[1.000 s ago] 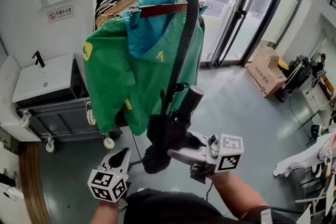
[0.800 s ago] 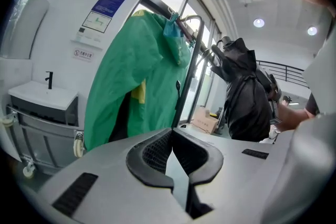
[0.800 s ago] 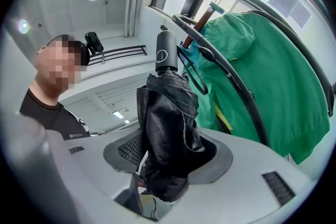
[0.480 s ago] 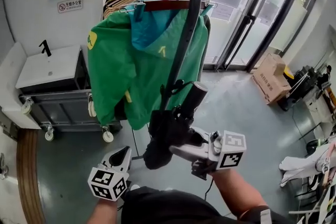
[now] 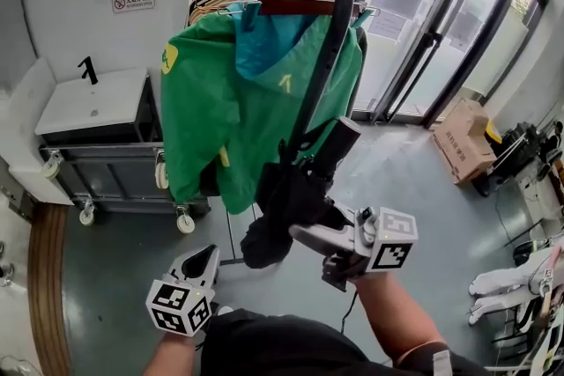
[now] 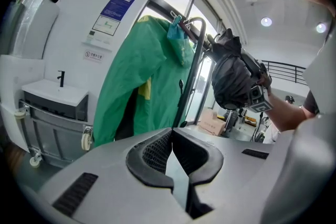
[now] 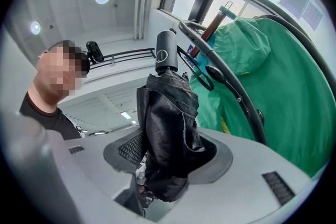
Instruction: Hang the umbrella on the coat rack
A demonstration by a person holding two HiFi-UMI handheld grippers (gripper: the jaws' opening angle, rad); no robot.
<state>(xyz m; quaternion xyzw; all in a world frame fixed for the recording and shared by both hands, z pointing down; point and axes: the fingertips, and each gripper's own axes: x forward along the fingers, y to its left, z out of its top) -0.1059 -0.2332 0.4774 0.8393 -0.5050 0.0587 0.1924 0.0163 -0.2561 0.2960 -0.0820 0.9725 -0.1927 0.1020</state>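
The coat rack (image 5: 333, 31) stands at 12 o'clock and carries a green jacket (image 5: 220, 101). At 10 o'clock a wall sign (image 5: 132, 1) shows a red prohibition mark; its Chinese writing is too small to read. The umbrella (image 5: 286, 202), black, folded and crumpled with a cylindrical handle, is at centre beside the rack's pole, clamped by the right gripper (image 5: 313, 235). At 7 o'clock the left gripper (image 5: 204, 262) is closed and empty.

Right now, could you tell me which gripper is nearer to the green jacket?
The right one, as far as I can judge. The right gripper holds the black umbrella up close beside the green jacket; the left gripper, shut and empty, sits lower and farther back.
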